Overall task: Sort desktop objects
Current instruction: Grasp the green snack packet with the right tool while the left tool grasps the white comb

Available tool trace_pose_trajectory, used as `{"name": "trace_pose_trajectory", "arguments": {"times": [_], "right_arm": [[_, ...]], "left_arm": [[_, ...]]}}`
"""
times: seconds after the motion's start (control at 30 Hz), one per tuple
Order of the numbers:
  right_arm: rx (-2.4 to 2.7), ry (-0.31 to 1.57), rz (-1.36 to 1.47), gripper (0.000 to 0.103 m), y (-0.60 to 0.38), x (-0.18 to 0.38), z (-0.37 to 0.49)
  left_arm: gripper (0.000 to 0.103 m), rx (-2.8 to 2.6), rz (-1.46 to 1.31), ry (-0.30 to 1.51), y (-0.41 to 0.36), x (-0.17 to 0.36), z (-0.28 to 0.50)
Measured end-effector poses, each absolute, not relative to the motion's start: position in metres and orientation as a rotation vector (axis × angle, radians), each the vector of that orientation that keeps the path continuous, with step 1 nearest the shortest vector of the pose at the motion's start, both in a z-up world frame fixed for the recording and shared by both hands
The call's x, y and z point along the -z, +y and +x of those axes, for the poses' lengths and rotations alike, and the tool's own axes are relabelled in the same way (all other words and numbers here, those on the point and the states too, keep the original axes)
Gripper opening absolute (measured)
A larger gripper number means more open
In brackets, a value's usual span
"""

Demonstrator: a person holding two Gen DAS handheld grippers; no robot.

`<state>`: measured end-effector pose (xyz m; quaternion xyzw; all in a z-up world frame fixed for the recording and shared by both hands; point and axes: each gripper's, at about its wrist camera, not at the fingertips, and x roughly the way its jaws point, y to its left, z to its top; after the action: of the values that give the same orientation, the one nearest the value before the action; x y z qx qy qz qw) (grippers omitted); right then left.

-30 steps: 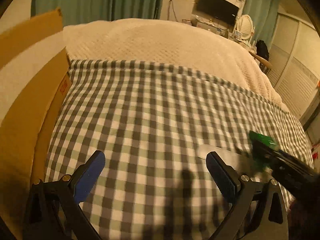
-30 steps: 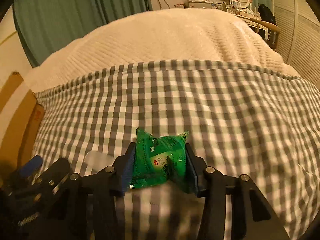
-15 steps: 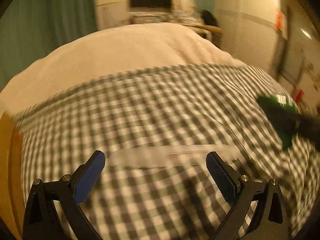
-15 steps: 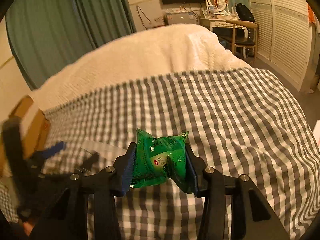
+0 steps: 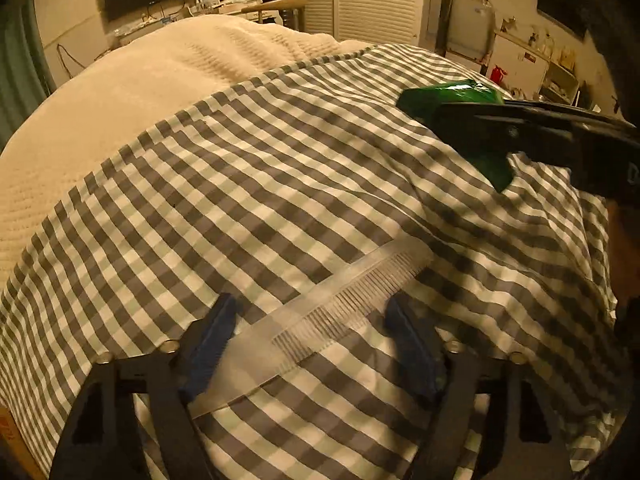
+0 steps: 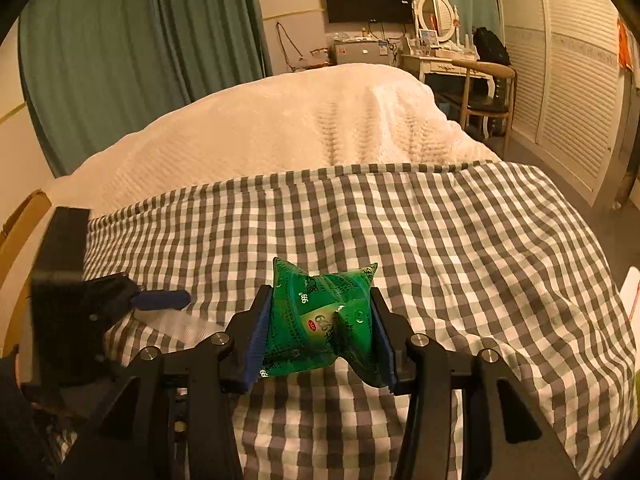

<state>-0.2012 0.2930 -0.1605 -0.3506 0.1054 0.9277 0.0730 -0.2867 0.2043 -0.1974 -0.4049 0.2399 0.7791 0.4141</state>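
A clear plastic comb (image 5: 320, 312) lies flat on the checked cloth (image 5: 280, 184), slanting between the fingers of my left gripper (image 5: 312, 332). The left jaws are open on either side of it and do not pinch it. My right gripper (image 6: 320, 332) is shut on a green snack packet (image 6: 320, 320) and holds it above the cloth. The packet also shows in the left wrist view (image 5: 452, 98), up on the right. In the right wrist view the left gripper (image 6: 160, 300) sits at the left over the comb (image 6: 176, 324).
A cream quilt (image 6: 300, 128) covers the bed beyond the checked cloth. A cardboard box edge (image 6: 20, 220) stands at the far left. A chair (image 6: 484, 88), a dressing table and louvred wardrobe doors are at the right.
My left gripper has swung right and come down so the comb now lies between its fingers. The right gripper still holds the green packet and has shifted slightly.
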Motion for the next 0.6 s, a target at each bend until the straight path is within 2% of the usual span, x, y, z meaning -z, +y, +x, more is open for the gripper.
{"name": "trace_pose_trajectory", "arguments": {"times": [0.1,0.23,0.47,0.5,0.53,0.6], "right_arm": [[-2.789,0.362,-1.061,0.045,0.298,0.164,-0.201],[-2.788,0.313,-1.047,0.045,0.295,0.164,-0.197],[-2.786,0.322,-1.042,0.045,0.292,0.161,-0.193],[-2.783,0.323,-1.043,0.045,0.293,0.161,-0.193],[-2.782,0.327,-1.045,0.045,0.293,0.16,-0.193],[-2.785,0.335,-1.052,0.045,0.292,0.159,-0.192]], "left_arm": [[0.064,-1.981,-1.027,0.619,0.205,0.195,-0.286],[0.064,-2.061,-1.048,0.656,0.211,0.197,-0.275],[0.056,-2.194,-1.131,0.544,0.208,0.198,-0.275],[0.05,-2.203,-1.142,0.536,0.209,0.198,-0.275],[0.034,-2.208,-1.152,0.521,0.209,0.197,-0.275],[0.03,-2.216,-1.171,0.501,0.211,0.196,-0.275]]}}
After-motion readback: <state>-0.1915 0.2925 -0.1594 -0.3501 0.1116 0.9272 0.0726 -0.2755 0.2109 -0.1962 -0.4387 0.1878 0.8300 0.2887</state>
